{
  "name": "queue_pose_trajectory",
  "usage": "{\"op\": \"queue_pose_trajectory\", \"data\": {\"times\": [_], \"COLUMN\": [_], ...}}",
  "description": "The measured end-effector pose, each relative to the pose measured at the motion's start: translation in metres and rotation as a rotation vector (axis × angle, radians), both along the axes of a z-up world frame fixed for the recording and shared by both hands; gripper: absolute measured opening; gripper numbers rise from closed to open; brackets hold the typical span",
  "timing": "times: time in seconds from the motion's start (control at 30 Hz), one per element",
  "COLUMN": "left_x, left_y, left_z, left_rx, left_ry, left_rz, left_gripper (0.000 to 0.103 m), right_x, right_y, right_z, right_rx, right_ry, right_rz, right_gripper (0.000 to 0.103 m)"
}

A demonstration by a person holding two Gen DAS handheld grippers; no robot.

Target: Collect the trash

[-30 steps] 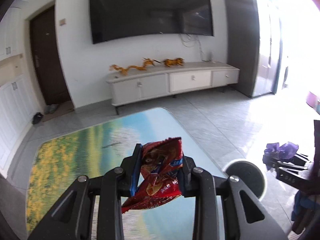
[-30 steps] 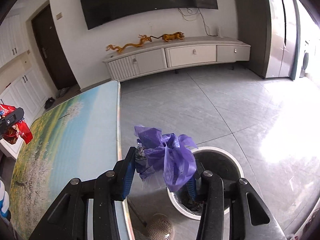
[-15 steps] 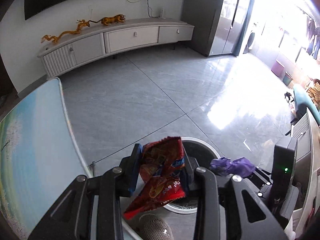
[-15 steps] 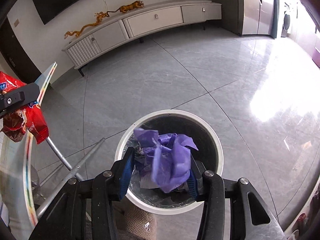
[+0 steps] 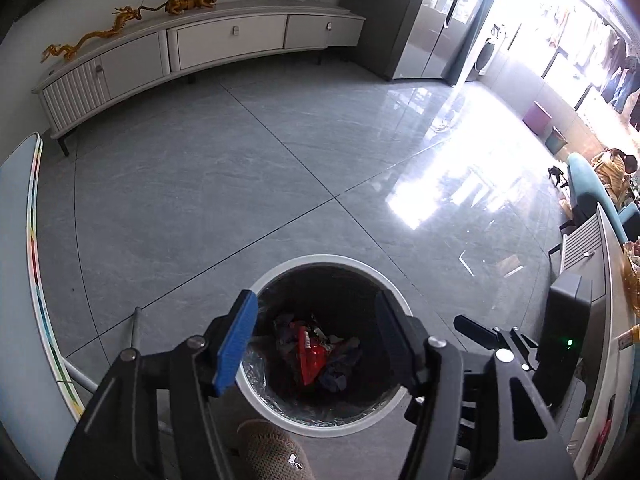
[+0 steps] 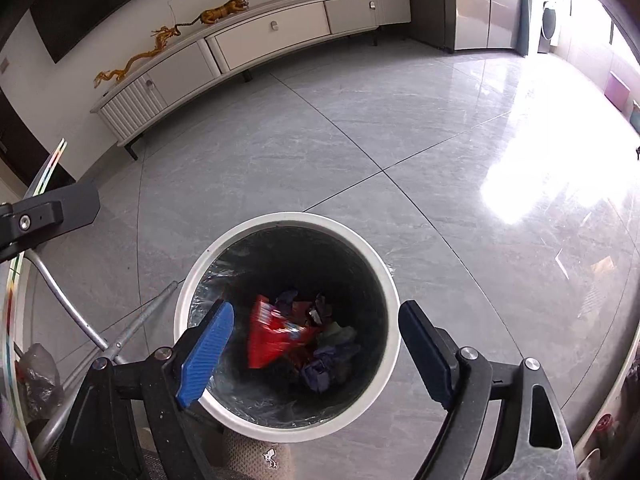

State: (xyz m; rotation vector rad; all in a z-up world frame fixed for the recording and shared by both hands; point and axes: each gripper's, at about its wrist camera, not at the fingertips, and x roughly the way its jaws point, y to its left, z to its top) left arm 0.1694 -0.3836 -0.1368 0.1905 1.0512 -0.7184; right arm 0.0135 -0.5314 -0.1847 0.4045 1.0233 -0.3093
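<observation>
The glossy grey tiled floor (image 6: 400,152) carries a round white-rimmed trash bin with a dark plastic liner (image 6: 384,276). Above its mouth, the left gripper (image 5: 316,332) and right gripper (image 6: 316,344) are spreading their fingers, nothing between them. The crumpled red snack wrapper (image 6: 272,336) and purple plastic scrap (image 6: 320,368) lie inside. Dropping lower risks the fingers snagging the liner.

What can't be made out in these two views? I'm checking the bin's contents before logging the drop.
- Trash bin near wall and floor: right wrist view, the right tool and rim cover them.
- Purple bag: left wrist view, dark, partly under the red snack wrapper.
- Wrapper print: both views, blurred.
- Tabletop: cut off by the left edge.
</observation>
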Motion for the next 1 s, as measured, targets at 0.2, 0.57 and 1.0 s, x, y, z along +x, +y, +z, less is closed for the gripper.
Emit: {"op": "queue_pose_trajectory", "data": {"times": [0.2,0.57,1.0], "left_x": [-0.009,-0.041,-0.1], "left_y": [0.025,0.144,0.294], "left_z": [0.029,0.097,0.156], "left_rx": [-0.032,-0.006,0.024], "left_ry": [-0.072,-0.364,-0.599], "left_rz": [0.053,0.294,0.607], "left_gripper": [0.064,0.073,0.083], "right_x": [-0.013,-0.009,-0.016], "right_y": [0.003,0.09,0.201], "right_z": [0.03,0.117,0.189], "right_rx": [-0.03,-0.061,-0.167], "right_ry": [-0.064,-0.284,-0.467], "right_rz": [-0.035,0.107,0.292], "right_gripper": [0.096,0.103,0.103]}}
